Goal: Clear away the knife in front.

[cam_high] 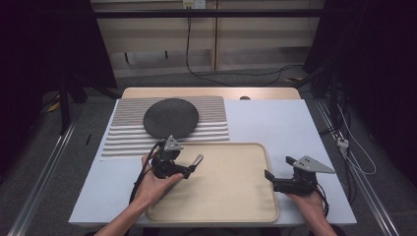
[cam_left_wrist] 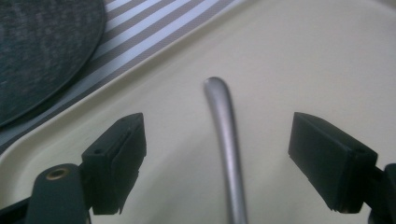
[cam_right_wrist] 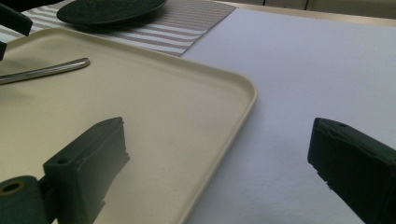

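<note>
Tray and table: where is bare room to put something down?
Free: the tray right of the metal handle, and the white table right of the striped mat. Crowded: the mat's middle under the dark plate, the tray's left by the left gripper.

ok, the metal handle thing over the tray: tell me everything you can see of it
The slim silver metal handle is smooth, brushed-looking, gently curved, with a rounded tip. Its far end is hidden, so I cannot tell which utensil it is. It lies over the beige plastic tray, near its left side. In the left gripper view it runs up between the left gripper's open black jaws, which stand apart from it. In the high view the handle pokes out past that gripper. Whether it touches the tray is unclear.
</note>
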A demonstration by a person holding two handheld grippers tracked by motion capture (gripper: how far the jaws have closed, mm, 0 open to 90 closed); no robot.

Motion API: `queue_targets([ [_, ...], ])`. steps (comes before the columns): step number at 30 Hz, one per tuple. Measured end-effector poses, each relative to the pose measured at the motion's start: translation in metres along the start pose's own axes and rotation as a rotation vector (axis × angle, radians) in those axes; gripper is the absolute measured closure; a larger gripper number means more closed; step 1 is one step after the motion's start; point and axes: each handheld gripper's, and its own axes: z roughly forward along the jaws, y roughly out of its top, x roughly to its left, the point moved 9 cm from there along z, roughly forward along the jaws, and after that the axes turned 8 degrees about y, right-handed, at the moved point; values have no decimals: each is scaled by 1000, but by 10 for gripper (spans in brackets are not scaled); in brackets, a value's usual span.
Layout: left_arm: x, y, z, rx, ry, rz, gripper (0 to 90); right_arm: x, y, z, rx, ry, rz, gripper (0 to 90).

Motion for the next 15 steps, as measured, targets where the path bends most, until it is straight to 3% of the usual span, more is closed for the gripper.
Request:
queue_targets([
  [4,-12,5,-1,3,-49,9,247,-1,0,0,1,-7,-3,47],
  [6,-15,8,-2,-13,-51,51,239,-1,1,0,1,-8,-4,47],
  [8,-21,8,-1,-17,-77,70,301,1,1,1,3,-6,-6,47],
  [10,-26,4,3,27,-109,87,341,2,2,2,5,-3,-14,48],
  [11,-26,1,4,58,-88,93,356,3,1,2,8,-4,-13,48],
  [12,-27,-1,6,73,-75,106,386,3,1,3,8,-4,-14,48],
  [13,-29,-1,6,73,-93,107,433,3,2,3,7,-5,-13,48],
  [14,-32,-1,7,68,-124,100,532,2,2,2,5,-3,-14,48],
  [15,-33,-1,8,64,-124,100,612,2,2,2,5,-5,-11,48],
])
